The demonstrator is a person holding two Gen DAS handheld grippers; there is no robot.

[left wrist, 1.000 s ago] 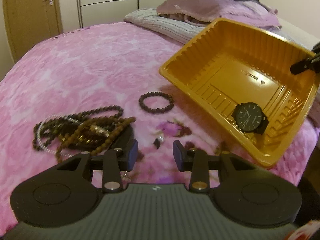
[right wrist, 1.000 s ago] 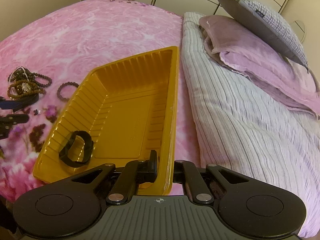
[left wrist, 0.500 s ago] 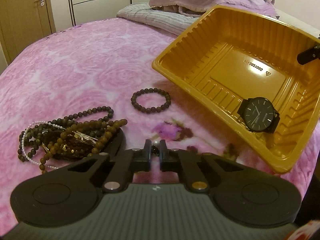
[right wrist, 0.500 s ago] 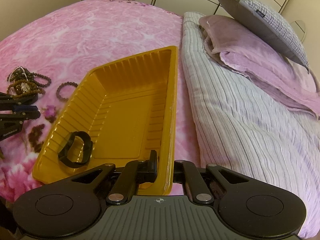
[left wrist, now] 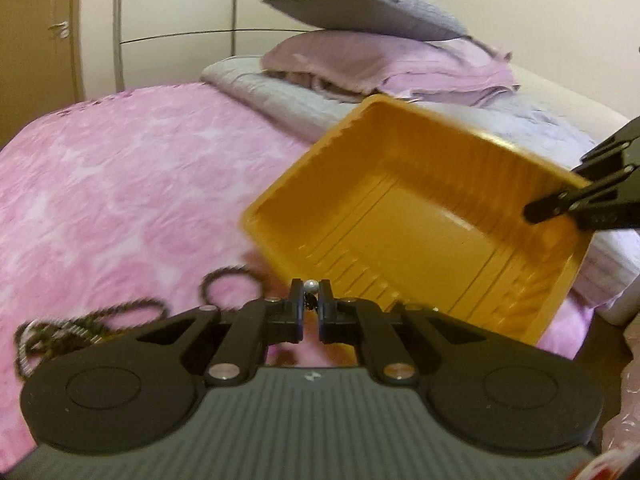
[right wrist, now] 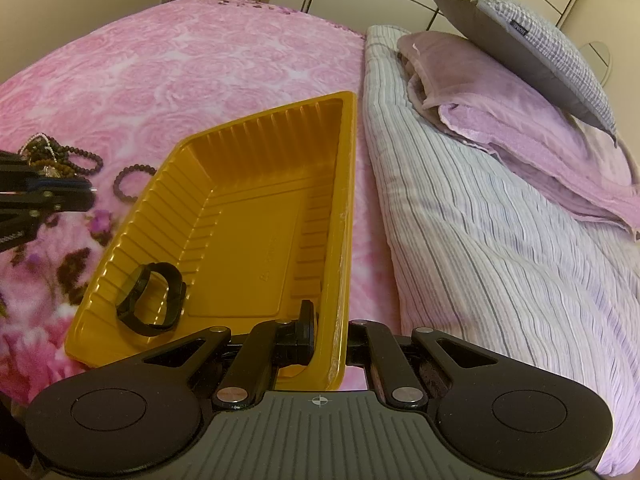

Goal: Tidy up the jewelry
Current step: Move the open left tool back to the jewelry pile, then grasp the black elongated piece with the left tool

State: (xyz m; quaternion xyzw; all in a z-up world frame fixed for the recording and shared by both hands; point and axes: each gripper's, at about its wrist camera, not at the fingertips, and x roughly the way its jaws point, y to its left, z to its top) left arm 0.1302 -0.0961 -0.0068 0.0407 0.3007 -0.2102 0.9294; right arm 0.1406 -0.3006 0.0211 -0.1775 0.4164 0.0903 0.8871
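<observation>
Left wrist view. Left tool [left wrist: 311,295] has its jaws pressed nearly together, pinching a small pearl-like bead piece [left wrist: 310,286] between the fingertips; a dark bit hangs just below the bead. Picture is motion-blurred. Yellow tray [left wrist: 404,216] lies tilted to the right and farther off, its near-left corner just beyond the fingertips. Right tool [left wrist: 538,210] enters from the far right, clamped on the tray's right rim. On the pink bedspread [left wrist: 120,184], left of the tool: a single dark bead bracelet [left wrist: 230,284], and nearer the left edge a tangled pile of bead strands [left wrist: 80,332]. Folded striped blanket, lilac towel and grey pillow [left wrist: 368,10] sit at the far end of the bed.

Right wrist view. Right tool [right wrist: 328,340] is pressed shut on the tray's [right wrist: 256,208] near-right wall, one finger inside, one outside. Tray is tipped, left side low. Black watch [right wrist: 152,300] rests in the tray's near-left corner. Left tool [right wrist: 90,192] shows at the left edge, above the bedspread [right wrist: 200,60], just left of the tray. Bracelet [right wrist: 130,182] and bead pile [right wrist: 56,156] lie beyond it. Striped blanket [right wrist: 480,240] lies right of the tray.
</observation>
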